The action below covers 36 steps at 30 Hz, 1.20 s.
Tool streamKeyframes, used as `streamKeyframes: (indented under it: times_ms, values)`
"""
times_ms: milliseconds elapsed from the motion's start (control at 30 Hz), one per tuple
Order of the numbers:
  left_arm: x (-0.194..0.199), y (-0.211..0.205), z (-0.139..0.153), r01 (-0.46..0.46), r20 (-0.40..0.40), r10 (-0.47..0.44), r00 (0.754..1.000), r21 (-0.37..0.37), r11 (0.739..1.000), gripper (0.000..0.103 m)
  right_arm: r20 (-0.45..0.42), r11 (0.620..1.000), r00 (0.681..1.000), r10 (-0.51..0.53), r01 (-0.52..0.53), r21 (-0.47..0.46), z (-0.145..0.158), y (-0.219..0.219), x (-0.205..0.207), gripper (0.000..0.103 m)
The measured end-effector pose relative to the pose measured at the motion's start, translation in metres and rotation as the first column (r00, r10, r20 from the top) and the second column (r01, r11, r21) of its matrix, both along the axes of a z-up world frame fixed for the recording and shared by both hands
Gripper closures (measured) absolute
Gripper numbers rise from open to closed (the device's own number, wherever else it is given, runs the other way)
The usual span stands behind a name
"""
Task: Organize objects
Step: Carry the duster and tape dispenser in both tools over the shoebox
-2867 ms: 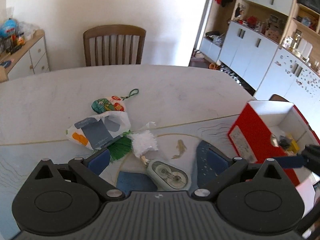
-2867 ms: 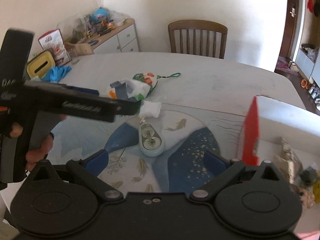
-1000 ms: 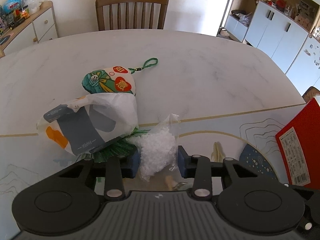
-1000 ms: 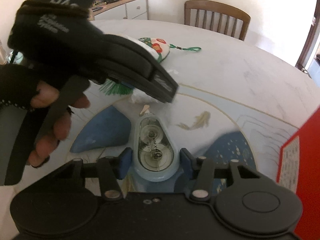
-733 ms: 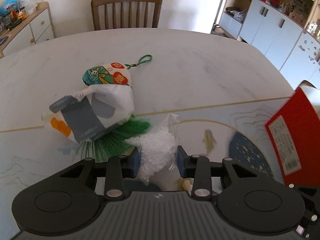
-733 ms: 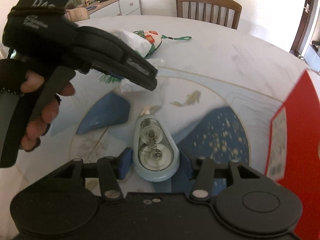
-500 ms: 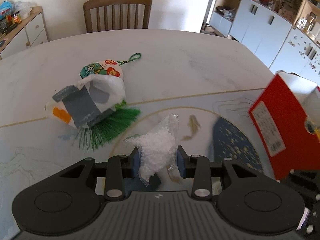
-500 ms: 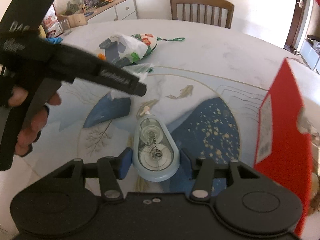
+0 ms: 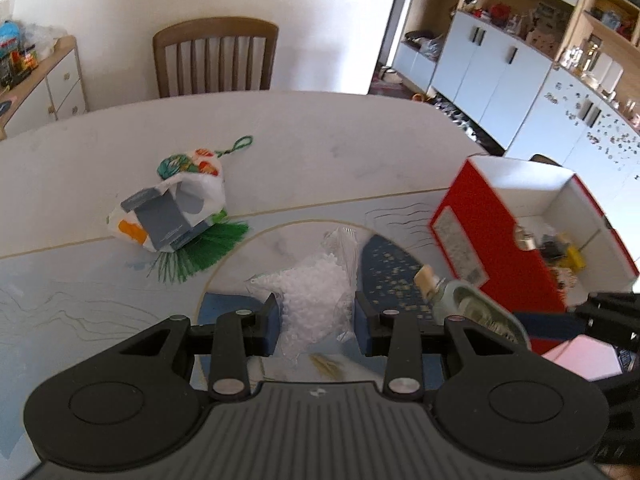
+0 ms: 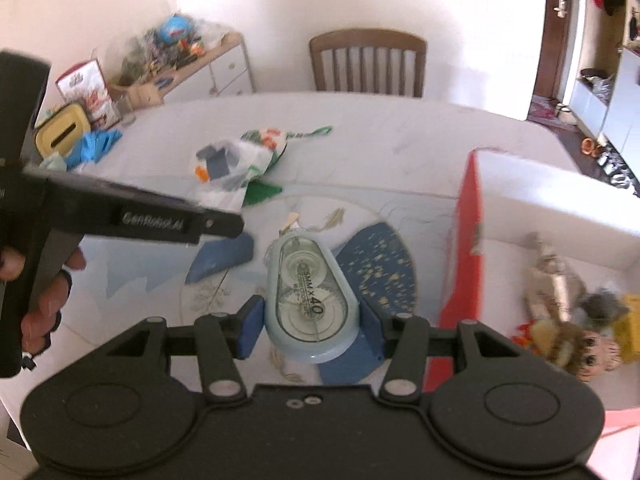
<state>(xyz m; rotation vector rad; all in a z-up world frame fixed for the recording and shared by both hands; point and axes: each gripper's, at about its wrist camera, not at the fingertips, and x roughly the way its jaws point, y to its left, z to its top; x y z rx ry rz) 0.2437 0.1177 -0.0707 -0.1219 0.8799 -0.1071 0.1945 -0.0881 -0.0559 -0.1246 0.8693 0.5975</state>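
My left gripper [image 9: 316, 322] is shut on a clear bag of white beads [image 9: 316, 292] and holds it above the patterned mat. My right gripper [image 10: 311, 330] is shut on a pale blue correction tape dispenser [image 10: 310, 298], which also shows in the left wrist view [image 9: 468, 312]. A red box [image 9: 492, 232] with a white inside stands open at the right and holds several small toys [image 10: 568, 320]. A white printed plastic bag [image 9: 168, 216], a colourful pouch [image 9: 188, 164] with a green cord and a green tassel [image 9: 204, 248] lie on the table at the left.
A wooden chair [image 9: 216, 60] stands at the table's far side. A sideboard [image 10: 188, 68] with clutter is at the far left, white cabinets [image 9: 500, 64] at the right. A yellow box [image 10: 62, 132] and blue cloth [image 10: 94, 144] lie on the table's left edge.
Both grippers have closed on their objects and lifted them off the mat. They have moved to the right toward the red box, whose inside now shows.
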Motion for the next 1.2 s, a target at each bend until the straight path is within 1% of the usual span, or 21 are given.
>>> streamKeyframes:
  times_ms: [267, 433, 600, 867, 1200]
  values:
    - [-0.014, -0.034, 0.028, 0.067, 0.06, -0.067, 0.996, 0.016, 0.998, 0.067, 0.057, 0.998, 0.997, -0.057, 0.057, 0.008, 0.027, -0.033, -0.003, 0.053]
    - [-0.02, -0.058, 0.044, 0.109, 0.094, -0.112, 0.989, 0.028, 0.994, 0.067, 0.08, 0.996, 0.993, -0.086, 0.086, 0.01, 0.036, -0.057, -0.004, 0.053]
    - [-0.02, -0.086, 0.054, 0.145, 0.113, -0.149, 0.982, 0.039, 0.989, 0.067, 0.1, 0.994, 0.988, -0.114, 0.113, 0.013, 0.042, -0.082, -0.003, 0.053]
    - [-0.011, -0.141, 0.056, 0.209, 0.116, -0.216, 0.969, 0.064, 0.976, 0.067, 0.111, 0.988, 0.982, -0.156, 0.155, 0.017, 0.041, -0.129, 0.004, 0.053]
    - [0.007, -0.204, 0.043, 0.266, 0.079, -0.273, 0.959, 0.094, 0.959, 0.067, 0.101, 0.975, 0.97, -0.22, 0.221, -0.003, 0.026, -0.187, 0.025, 0.053]
